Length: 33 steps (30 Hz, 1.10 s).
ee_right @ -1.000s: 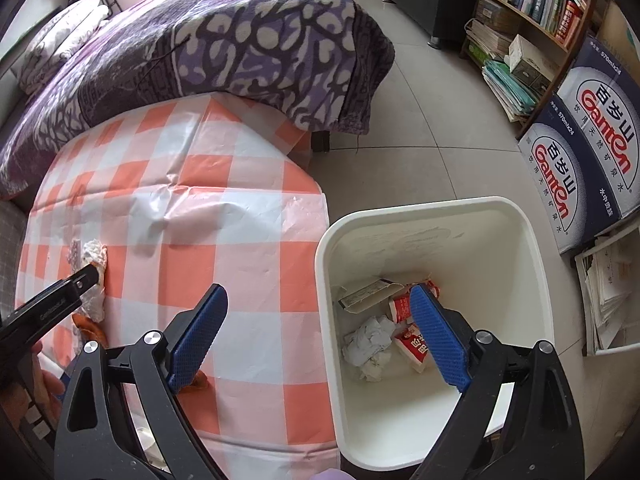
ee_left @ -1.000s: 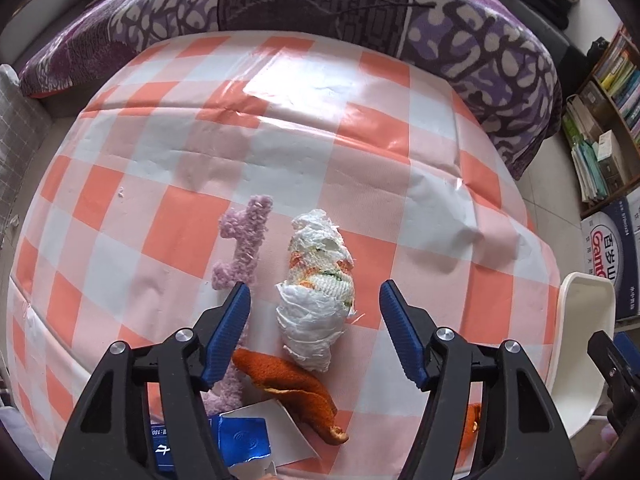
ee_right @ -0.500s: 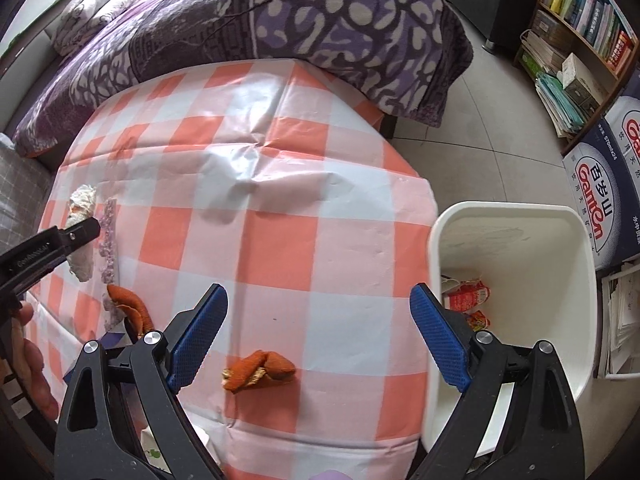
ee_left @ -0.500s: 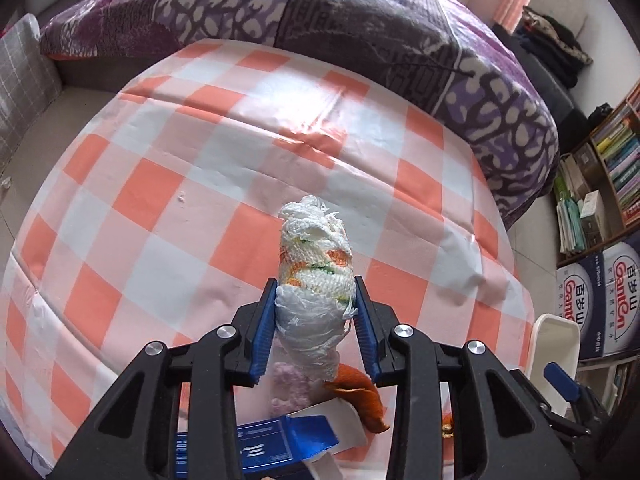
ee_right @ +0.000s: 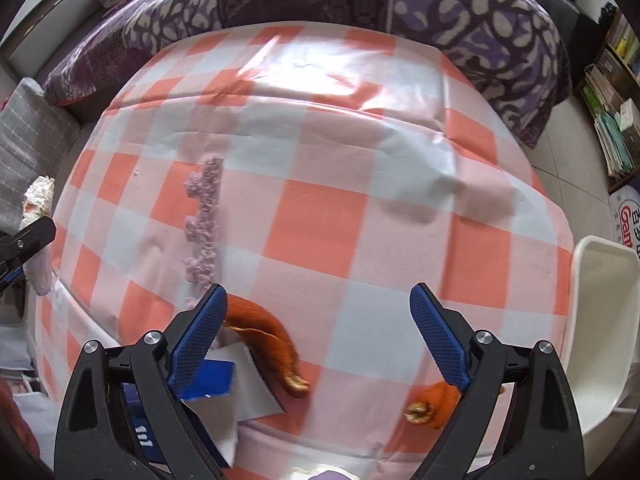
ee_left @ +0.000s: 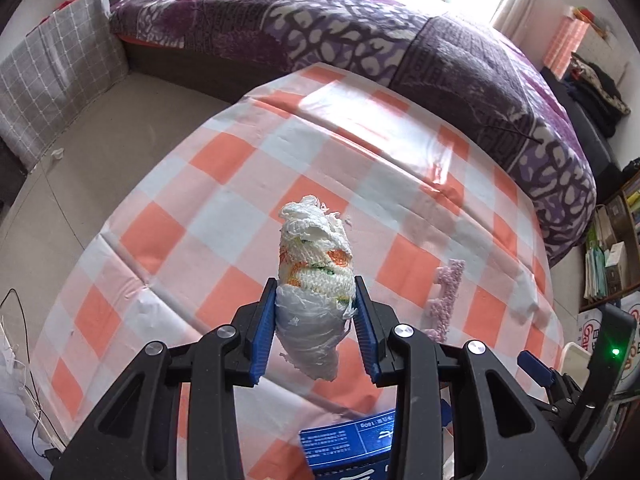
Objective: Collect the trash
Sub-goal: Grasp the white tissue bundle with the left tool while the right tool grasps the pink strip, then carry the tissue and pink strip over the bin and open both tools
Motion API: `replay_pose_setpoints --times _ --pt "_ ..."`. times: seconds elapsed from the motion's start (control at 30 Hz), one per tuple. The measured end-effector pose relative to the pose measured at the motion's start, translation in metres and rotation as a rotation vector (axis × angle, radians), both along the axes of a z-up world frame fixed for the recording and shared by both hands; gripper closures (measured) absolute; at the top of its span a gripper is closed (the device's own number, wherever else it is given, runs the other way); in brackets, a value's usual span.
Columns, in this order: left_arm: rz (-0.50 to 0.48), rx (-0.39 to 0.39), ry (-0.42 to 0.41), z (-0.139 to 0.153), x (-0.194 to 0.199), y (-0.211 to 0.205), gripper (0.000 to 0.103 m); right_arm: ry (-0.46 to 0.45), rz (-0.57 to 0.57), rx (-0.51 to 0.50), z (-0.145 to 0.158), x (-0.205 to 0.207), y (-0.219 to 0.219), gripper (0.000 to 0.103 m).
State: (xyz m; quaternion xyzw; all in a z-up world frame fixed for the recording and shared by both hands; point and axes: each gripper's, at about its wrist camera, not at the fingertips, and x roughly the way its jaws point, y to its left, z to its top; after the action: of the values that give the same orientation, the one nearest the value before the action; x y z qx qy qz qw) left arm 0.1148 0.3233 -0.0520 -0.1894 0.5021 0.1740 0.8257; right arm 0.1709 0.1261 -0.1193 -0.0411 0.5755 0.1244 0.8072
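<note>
The left gripper point(ee_left: 315, 320) is clamped on a white wad of tissue and netting point(ee_left: 316, 280). Its blue pads press on both sides of the wad's lower half, and the upper half, with orange and green flecks, sticks out past the fingertips. The jaws have just been closing, with the wad between them. The wad is clear of the checked tablecloth point(ee_left: 248, 184), held above it. In the right wrist view the same wad shows at the far left edge, beyond the table's left side.

The right gripper point(ee_right: 318, 336) stands wide open with nothing between its pads. It hangs over the near part of the table. A curved piece of orange peel point(ee_right: 272, 336) lies on the cloth just beside its left fingertip; whether the two touch cannot be told. A second piece of orange peel point(ee_right: 434, 402) lies near the right finger, partly hidden behind it.

A strip of fuzzy purple yarn point(ee_right: 206, 224) lies on the cloth left of centre, running from far to near. A blue and white carton point(ee_right: 224, 380) lies at the near left edge, under the first peel's near end.

The white bin point(ee_right: 600, 320) stands off the right side of the table; only its rim and part of one wall show. A purple patterned bedspread point(ee_left: 400, 40) covers the bed beyond the far edge of the table.
</note>
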Motion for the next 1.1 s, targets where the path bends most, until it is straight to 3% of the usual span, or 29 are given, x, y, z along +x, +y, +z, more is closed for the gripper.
replay_pose_setpoints --times 0.1,0.27,0.37,0.4,0.43,0.73,0.9,1.1 --pt "0.027 -0.019 -0.019 0.006 -0.007 0.013 0.067 -0.01 0.055 -0.03 -0.002 0.0 0.033 0.017" --pt "0.071 -0.05 -0.033 0.009 -0.016 0.032 0.067 0.021 0.12 -0.072 -0.014 0.0 0.069 0.034" --pt "0.086 -0.065 -0.033 0.009 -0.02 0.039 0.067 -0.014 0.137 -0.1 -0.015 -0.002 0.079 0.052" --pt "0.088 -0.065 -0.033 0.008 -0.02 0.04 0.067 -0.017 0.142 -0.094 -0.013 -0.002 0.081 0.069" --pt "0.09 -0.065 -0.033 0.008 -0.021 0.041 0.067 -0.015 0.14 -0.094 -0.012 -0.001 0.082 0.08" --pt "0.095 -0.073 -0.051 0.014 -0.023 0.04 0.067 -0.101 0.082 -0.017 0.036 0.008 0.071 0.081" --pt "0.079 -0.066 -0.061 0.019 -0.023 0.032 0.066 -0.158 0.051 0.028 0.072 0.008 0.051 0.081" --pt "0.045 -0.069 -0.059 0.02 -0.019 0.016 0.066 -0.189 0.009 0.028 0.093 0.013 0.018 0.081"
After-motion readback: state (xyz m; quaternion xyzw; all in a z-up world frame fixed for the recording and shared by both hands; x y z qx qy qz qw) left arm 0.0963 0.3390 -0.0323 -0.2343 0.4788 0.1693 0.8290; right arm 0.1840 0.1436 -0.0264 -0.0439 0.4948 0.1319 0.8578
